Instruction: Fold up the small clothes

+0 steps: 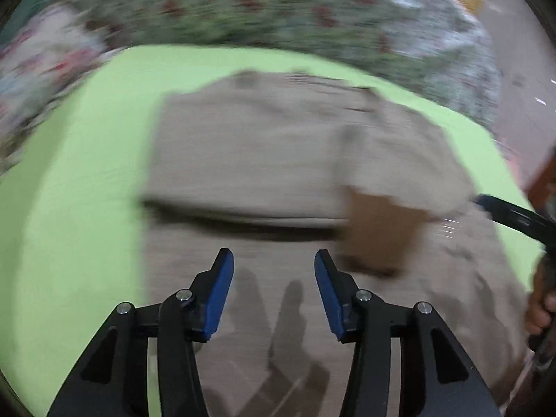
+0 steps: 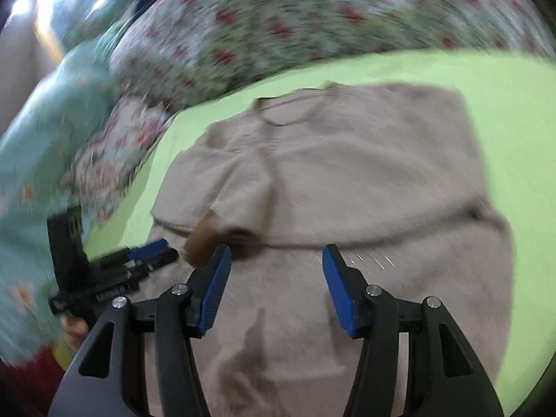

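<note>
While lying partly folded on green sheet (image 1: 69, 180), beige sweater (image 1: 250, 146) touches neither claw: left claw (image 1: 274, 260) spread, empty, above its lower half; right claw (image 2: 276, 257) same. Floral blanket (image 1: 243, 10) behind.

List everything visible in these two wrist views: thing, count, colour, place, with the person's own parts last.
sweater: one, beige, lying on the green sheet, its upper part with the neckline folded down over the lower part.
brown patch: one, brown, at the fold edge of the sweater; too blurred to identify.
green sheet: one, light green, under the sweater.
floral bedding: one, green and white with red flowers, beyond the sheet.
left gripper: one, black with blue pads, open above the sweater, nothing between its pads.
right gripper: one, black with blue pads, open above the sweater, empty.
hand: one, at the right edge of the left wrist view.
</note>
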Tool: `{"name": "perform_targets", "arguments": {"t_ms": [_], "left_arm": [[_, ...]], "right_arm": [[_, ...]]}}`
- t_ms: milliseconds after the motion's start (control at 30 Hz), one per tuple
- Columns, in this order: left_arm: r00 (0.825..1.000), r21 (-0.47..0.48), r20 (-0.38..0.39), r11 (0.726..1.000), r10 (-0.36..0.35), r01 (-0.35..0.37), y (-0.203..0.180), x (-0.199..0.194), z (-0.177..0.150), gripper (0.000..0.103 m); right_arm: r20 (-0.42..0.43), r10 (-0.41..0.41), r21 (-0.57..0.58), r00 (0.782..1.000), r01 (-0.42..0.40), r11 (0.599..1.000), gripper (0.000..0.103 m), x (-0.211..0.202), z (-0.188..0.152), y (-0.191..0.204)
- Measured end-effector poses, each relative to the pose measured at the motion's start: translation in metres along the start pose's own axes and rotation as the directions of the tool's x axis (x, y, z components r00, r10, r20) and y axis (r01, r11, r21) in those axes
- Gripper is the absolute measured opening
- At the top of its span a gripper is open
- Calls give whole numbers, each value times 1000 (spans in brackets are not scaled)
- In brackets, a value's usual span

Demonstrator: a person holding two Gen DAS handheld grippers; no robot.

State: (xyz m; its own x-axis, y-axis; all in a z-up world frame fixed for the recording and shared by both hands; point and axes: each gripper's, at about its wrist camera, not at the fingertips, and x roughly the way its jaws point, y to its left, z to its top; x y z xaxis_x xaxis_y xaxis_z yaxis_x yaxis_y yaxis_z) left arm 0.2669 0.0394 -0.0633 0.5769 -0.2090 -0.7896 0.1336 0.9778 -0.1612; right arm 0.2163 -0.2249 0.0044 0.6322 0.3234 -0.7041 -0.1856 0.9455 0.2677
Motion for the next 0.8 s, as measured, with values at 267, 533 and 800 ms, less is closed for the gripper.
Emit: {"name": "perform_targets", "arguments": {"t_ms": [267,533,800], "left_arm": [[989,-163,-6,976,147,-146,67,14,13,56],[983,-166,-2,970,182,-180,66,23,22,62],[983,-177,-11,967,185,-184,60,31,34,62]], "right_arm": [[5,-142,-647,990,111,755,61,45,-11,80],[97,-249,-841,964,213,497,60,96,-36,103],[4,-34,-242,999,34,970,7,54,33,16]]}}
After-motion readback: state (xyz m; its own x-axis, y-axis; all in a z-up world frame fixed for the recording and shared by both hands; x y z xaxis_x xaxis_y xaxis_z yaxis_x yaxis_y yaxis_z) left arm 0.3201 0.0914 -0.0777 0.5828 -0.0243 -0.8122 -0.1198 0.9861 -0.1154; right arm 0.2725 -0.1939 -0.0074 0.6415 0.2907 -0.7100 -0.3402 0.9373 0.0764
